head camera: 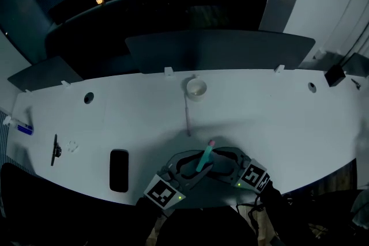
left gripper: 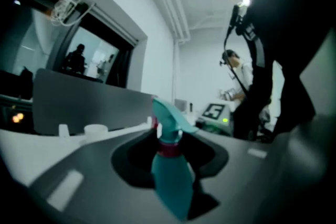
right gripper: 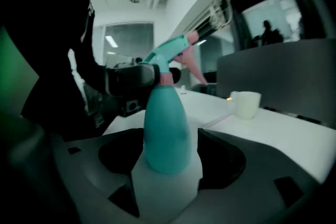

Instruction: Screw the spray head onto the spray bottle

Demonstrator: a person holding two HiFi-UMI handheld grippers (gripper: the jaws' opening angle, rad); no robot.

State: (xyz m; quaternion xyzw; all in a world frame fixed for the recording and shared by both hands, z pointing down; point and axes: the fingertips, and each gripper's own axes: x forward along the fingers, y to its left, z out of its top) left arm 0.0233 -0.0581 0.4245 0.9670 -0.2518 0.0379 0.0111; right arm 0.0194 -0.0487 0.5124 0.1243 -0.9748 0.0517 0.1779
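A teal spray bottle (head camera: 203, 161) with a pink collar and its teal spray head (head camera: 210, 144) on top is held tilted over the table's near edge. Both grippers meet around it. My left gripper (head camera: 190, 169) is shut on the bottle's upper body just below the collar (left gripper: 169, 149); the spray head (left gripper: 169, 117) rises past its jaws. My right gripper (head camera: 225, 161) is shut wide on the bottle's lower body (right gripper: 165, 128). In the right gripper view the spray head (right gripper: 169, 55) points right, with the dark left gripper (right gripper: 131, 80) beside the collar.
A white cup (head camera: 196, 89) stands at the table's far middle, with a thin tube (head camera: 187, 115) lying in front of it. A black phone (head camera: 119, 170) and a black pen (head camera: 55, 150) lie at the left. Grey partitions (head camera: 219, 49) line the far edge.
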